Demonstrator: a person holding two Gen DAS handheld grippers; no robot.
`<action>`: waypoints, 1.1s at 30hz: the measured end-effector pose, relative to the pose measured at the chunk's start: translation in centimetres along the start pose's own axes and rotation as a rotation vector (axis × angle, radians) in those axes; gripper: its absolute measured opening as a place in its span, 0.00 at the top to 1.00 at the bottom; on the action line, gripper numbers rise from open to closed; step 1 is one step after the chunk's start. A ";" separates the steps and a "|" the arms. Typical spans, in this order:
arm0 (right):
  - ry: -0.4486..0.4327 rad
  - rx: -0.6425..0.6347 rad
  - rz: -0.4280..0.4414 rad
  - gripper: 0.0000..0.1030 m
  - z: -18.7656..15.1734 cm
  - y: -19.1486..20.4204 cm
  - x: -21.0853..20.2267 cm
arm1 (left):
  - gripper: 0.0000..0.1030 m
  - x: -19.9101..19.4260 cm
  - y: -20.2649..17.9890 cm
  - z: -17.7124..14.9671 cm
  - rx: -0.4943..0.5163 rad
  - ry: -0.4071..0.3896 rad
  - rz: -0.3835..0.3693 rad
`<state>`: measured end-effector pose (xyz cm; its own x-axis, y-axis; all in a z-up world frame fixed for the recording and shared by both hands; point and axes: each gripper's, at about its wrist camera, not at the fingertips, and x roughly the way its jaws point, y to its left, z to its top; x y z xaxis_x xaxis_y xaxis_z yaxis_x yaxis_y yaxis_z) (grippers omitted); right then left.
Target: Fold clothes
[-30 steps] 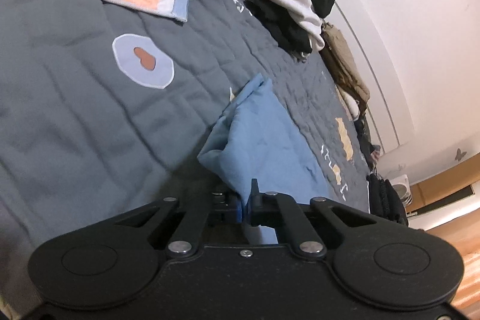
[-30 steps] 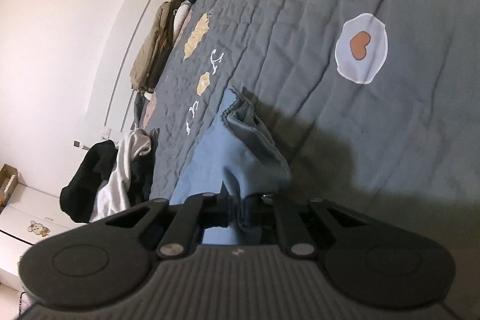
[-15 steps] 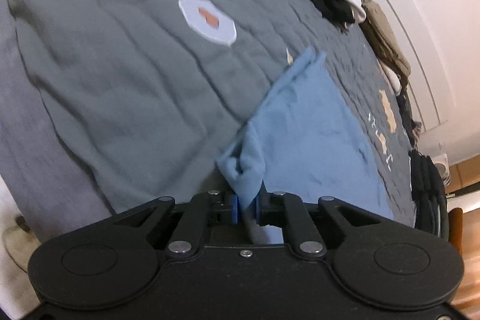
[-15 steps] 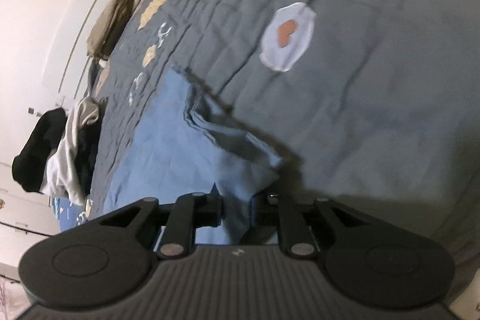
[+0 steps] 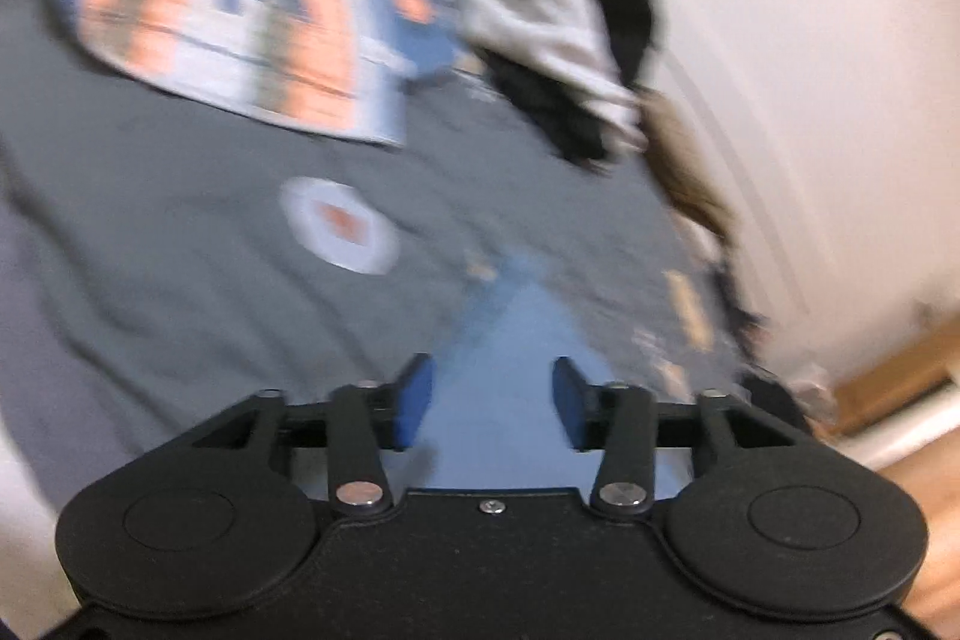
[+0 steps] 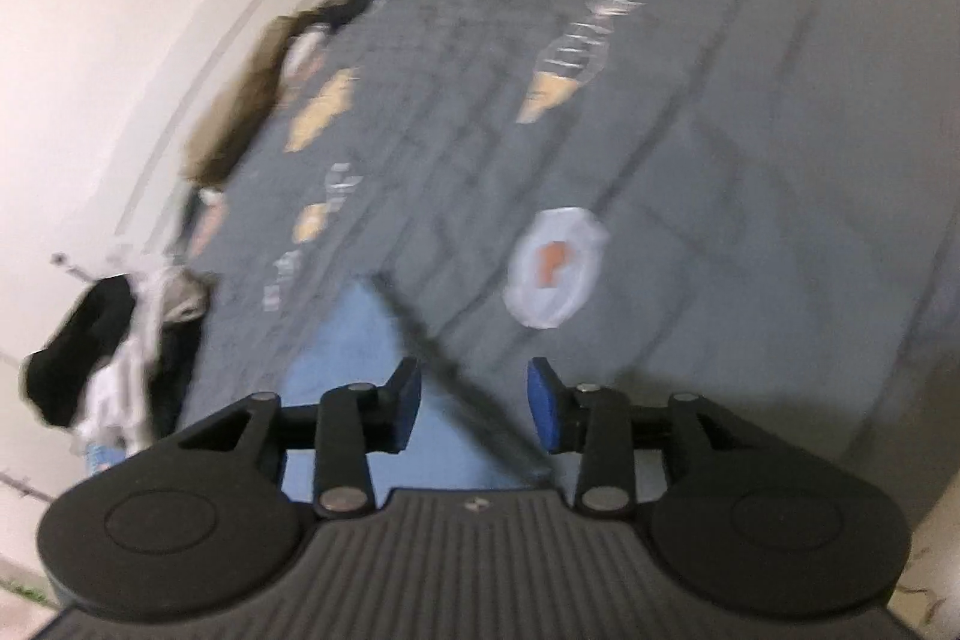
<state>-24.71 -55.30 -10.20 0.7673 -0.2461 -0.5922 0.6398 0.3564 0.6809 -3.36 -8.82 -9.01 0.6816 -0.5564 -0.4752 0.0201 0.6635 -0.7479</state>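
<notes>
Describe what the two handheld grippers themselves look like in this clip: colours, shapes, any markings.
Both are black plastic. The left gripper has a smooth body, two round discs at its sides, silver pivot screws on its linkage arms and blue pads. The right gripper matches in shape and has blue pads, but its top cover is ribbed with a small logo. No cables, sleeves or hands show.

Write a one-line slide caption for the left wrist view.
Left gripper opening above the blue garment lying on the grey bedspread, nothing pinched between its pads, clothes pile beyond.
</notes>
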 end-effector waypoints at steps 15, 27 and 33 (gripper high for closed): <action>0.223 -0.025 0.236 0.41 -6.5 3.2 4.7 | 0.44 7.7 -1.2 -6.6 -0.096 0.278 -0.170; 0.109 0.070 0.060 0.42 -4.8 -0.6 3.8 | 0.44 6.8 2.0 -4.6 -0.132 0.172 0.005; 0.086 0.081 0.034 0.42 -3.7 -1.8 3.2 | 0.44 5.3 2.2 -3.4 -0.144 0.082 0.064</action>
<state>-23.55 -53.41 -14.92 0.7845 -0.1559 -0.6002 0.6173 0.2882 0.7320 -2.17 -12.05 -14.76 0.6163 -0.5579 -0.5558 -0.1303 0.6238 -0.7706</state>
